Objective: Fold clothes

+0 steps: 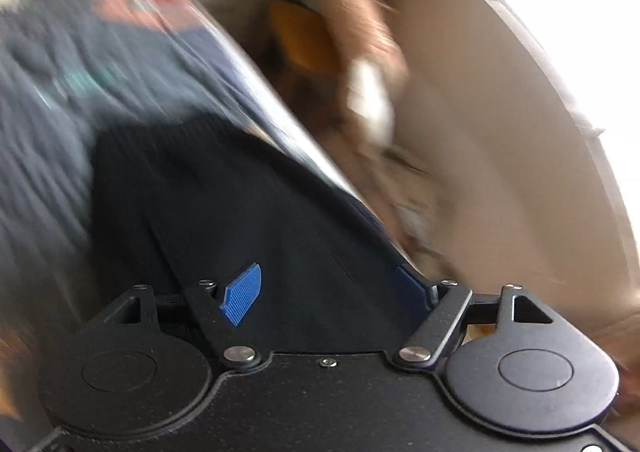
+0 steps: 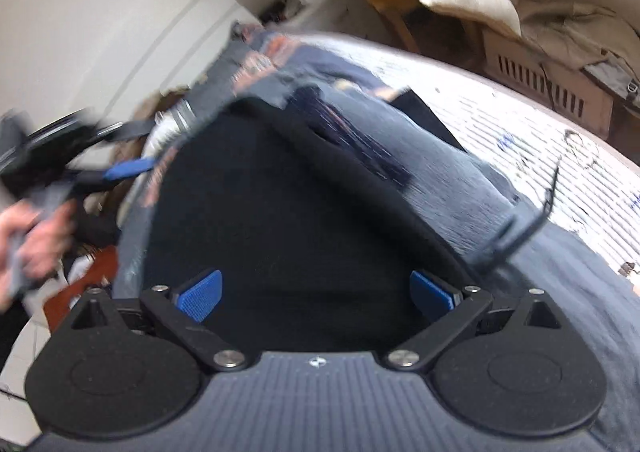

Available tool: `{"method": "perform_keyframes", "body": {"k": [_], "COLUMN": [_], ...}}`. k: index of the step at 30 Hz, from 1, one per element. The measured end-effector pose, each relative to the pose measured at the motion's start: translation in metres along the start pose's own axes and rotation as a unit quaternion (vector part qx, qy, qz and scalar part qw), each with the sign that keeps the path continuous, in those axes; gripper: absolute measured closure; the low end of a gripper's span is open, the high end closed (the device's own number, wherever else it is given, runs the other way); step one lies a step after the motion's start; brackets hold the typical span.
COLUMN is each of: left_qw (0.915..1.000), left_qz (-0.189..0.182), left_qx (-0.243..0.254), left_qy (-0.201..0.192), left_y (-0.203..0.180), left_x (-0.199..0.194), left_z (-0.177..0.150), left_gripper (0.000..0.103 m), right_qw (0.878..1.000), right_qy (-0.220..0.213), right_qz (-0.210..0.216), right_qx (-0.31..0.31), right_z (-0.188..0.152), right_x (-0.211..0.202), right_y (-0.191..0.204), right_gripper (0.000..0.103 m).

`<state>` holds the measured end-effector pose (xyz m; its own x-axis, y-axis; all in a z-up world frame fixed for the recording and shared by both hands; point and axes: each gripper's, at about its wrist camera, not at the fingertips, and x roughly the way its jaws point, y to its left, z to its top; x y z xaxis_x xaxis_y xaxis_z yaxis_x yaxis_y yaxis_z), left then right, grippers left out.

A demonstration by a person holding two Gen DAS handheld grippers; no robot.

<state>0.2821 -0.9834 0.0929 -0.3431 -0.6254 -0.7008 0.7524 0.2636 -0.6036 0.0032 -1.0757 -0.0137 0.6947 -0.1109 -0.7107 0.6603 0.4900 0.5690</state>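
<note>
left hand-held gripper [image 1: 326, 294] – spread wide | right hand-held gripper [image 2: 316, 294] – spread wide | dark garment [image 2: 280, 211] between both

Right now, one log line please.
left tongs: open over black cloth | right tongs: open over black cloth | views: blurred

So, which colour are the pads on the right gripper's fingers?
Blue, with a fine ribbed texture; the pads show best in the right wrist view.

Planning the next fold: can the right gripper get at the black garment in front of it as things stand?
Probably yes. The right gripper is open, and the black garment lies directly ahead between its fingers with nothing in between, though motion blur hides whether it touches the cloth.
</note>
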Motion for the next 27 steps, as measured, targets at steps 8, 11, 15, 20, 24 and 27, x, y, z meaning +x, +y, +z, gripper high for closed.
{"method": "perform_keyframes", "body": {"k": [8,11,15,20,24,27], "left_qw": [0.9866,0.9917,0.9960,0.9977,0.9941,0.9899], "left_qz": [-0.127,-0.090,-0.040,0.022,0.102,0.140], "left_qx": [-0.088,-0.075,-0.059,-0.038,-0.005,0.015], "left_qy": [0.053,0.053,0.053,0.052,0.037,0.019], "left_y": [0.034,0.024,0.011,-0.005,-0.031,-0.054], "left_x": [0.002,-0.007,-0.020,-0.036,-0.054,-0.069], "left_z": [-0.112,-0.129,-0.152,-0.180,-0.183,-0.173], "left_gripper": [0.030,0.029,0.029,0.014,0.008,0.001], "right_qw": [0.999,0.999,0.999,0.996,0.994,0.995], "right_qy": [0.022,0.012,0.008,0.007,-0.011,-0.021], "right_qz": [-0.045,-0.037,-0.020,-0.036,-0.052,-0.044], "right_qx": [-0.020,-0.023,-0.027,-0.077,-0.096,-0.091], "right_z": [0.004,0.004,-0.002,-0.019,-0.030,-0.033], "right_x": [-0.001,-0.013,-0.029,-0.055,-0.079,-0.094], "right_y": [-0.020,-0.012,0.001,0.039,0.071,0.087], "right_gripper": [0.003,0.003,0.003,0.003,0.003,0.003]}}
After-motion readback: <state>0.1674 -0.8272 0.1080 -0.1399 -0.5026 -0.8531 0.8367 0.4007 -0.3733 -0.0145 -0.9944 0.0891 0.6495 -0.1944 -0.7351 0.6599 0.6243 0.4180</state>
